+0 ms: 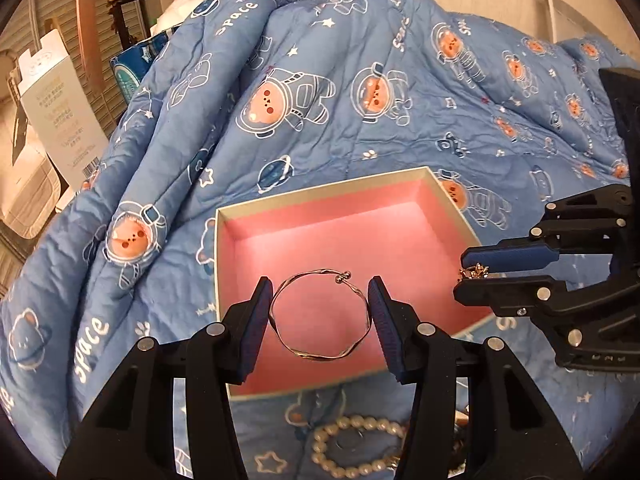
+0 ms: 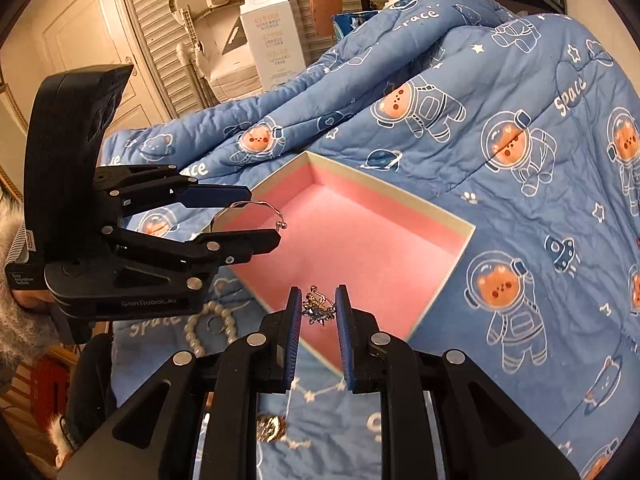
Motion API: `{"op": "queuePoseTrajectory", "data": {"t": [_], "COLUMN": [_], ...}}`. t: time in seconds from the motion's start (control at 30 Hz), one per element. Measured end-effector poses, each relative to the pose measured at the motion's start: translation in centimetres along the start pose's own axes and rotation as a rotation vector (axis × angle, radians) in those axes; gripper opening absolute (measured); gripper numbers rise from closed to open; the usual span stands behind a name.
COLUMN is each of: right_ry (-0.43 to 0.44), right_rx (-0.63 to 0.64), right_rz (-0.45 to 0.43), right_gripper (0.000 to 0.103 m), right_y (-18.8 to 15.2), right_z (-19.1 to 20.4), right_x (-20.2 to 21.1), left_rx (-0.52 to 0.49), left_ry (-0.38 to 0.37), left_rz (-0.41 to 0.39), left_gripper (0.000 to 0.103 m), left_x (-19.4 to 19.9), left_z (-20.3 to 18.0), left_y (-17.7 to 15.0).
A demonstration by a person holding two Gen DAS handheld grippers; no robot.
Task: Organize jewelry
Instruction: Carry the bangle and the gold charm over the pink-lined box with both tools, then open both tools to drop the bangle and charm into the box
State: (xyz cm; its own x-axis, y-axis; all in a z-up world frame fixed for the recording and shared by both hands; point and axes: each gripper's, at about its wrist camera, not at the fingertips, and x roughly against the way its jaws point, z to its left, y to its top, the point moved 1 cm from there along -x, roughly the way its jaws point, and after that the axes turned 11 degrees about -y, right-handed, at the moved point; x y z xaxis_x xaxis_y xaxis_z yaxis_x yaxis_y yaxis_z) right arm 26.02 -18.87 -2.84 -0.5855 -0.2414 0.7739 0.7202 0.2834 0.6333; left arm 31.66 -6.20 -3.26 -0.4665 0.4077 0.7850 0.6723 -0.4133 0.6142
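An open box with a pink lining lies on a blue space-print quilt. My left gripper is shut on a thin twisted silver bangle and holds it over the box's near part. My right gripper is shut on a small gold and crystal star earring, held over the box's edge. A pearl bracelet lies on the quilt beside the box. A gold piece lies on the quilt under my right gripper.
The quilt rises in a bunched heap behind the box. A white carton, shelving and a louvred door stand beyond the bed's edge.
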Motion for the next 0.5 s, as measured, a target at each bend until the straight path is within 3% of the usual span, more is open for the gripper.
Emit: {"op": "queuePoseTrajectory", "data": {"t": [0.17,0.37,0.5], "right_ry": [-0.056,-0.117,-0.099], "right_rx": [0.038,0.076,0.112], "right_rz": [0.056,0.117,0.141], "right_gripper": [0.017,0.017,0.017], "right_y": [2.6,3.6,4.0], "right_z": [-0.3,-1.4,-1.8], "right_x": [-4.0,-7.0,-8.1], "left_rx": [0.039,0.06,0.035], "left_ry": [-0.01,0.007,0.008], "left_rz": [0.07,0.097,0.1], "left_gripper": [0.05,0.05,0.05], "left_x": [-3.7,-5.8,-6.3], "left_z": [1.8,2.9,2.6], "left_y": [2.1,2.8,2.9]}}
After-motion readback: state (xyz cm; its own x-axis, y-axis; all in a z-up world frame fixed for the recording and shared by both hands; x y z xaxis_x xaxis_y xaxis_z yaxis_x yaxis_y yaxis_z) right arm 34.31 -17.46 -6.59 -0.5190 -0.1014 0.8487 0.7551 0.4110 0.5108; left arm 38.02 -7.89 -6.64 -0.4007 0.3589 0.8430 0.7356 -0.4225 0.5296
